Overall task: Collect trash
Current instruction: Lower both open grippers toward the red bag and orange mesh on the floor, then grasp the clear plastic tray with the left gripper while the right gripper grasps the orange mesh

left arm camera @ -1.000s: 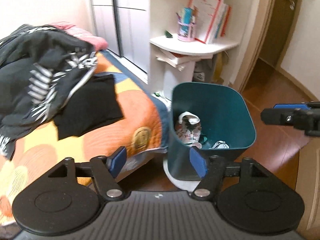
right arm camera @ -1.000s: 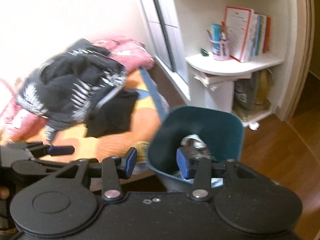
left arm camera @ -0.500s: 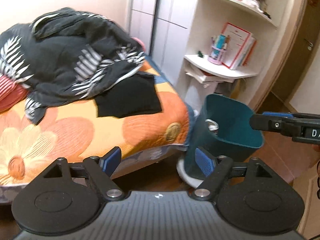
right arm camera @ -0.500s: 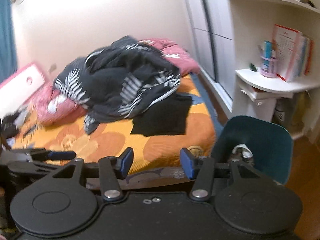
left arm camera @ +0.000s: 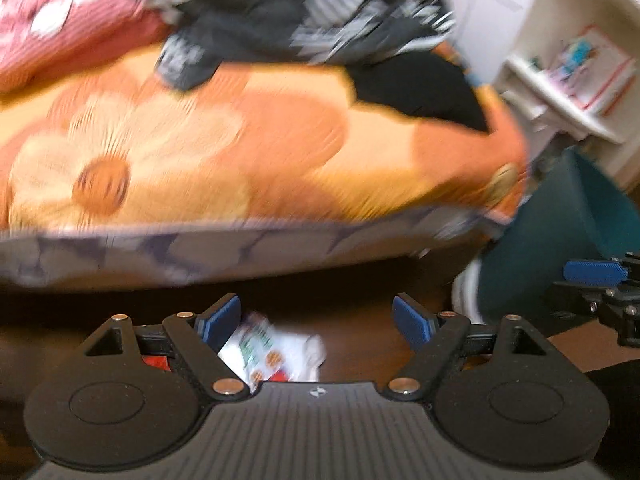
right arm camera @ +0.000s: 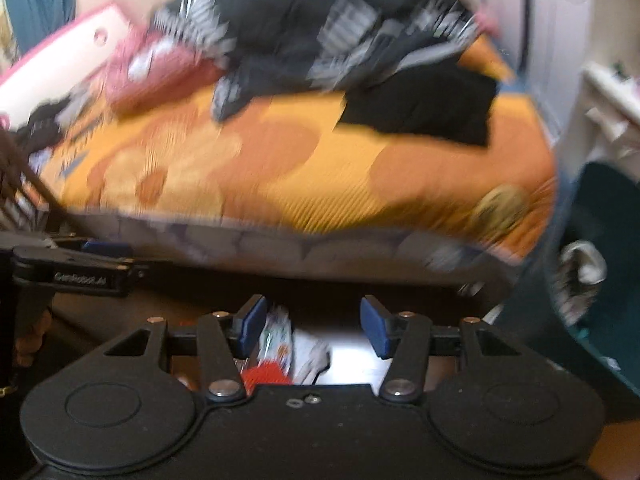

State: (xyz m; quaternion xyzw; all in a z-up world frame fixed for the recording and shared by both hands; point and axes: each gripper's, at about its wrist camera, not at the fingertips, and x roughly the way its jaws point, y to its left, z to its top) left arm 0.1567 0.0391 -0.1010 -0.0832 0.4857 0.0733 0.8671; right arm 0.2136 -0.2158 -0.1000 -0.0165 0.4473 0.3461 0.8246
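My left claw [left arm camera: 316, 322] and right claw [right arm camera: 312, 326] both hung spread wide, empty, over the crumpled white printed wrapper w/ red patch [left arm camera: 276, 354] on the dark floor. Best to drop one claw straight down, pinch mid-wrapper. Beyond: orange flowered bed [left arm camera: 248, 148] overhanging; teal plastic bin [left arm camera: 568, 240] off right.

The right gripper [right arm camera: 312, 326] hangs with jaws spread above a crumpled wrapper [right arm camera: 280, 344] on the dark floor [right arm camera: 352, 364]. Behind it lies the orange bed [right arm camera: 320, 168], and the teal bin [right arm camera: 600, 248] stands at the right edge, with the left gripper [right arm camera: 106, 248] showing at the left edge.
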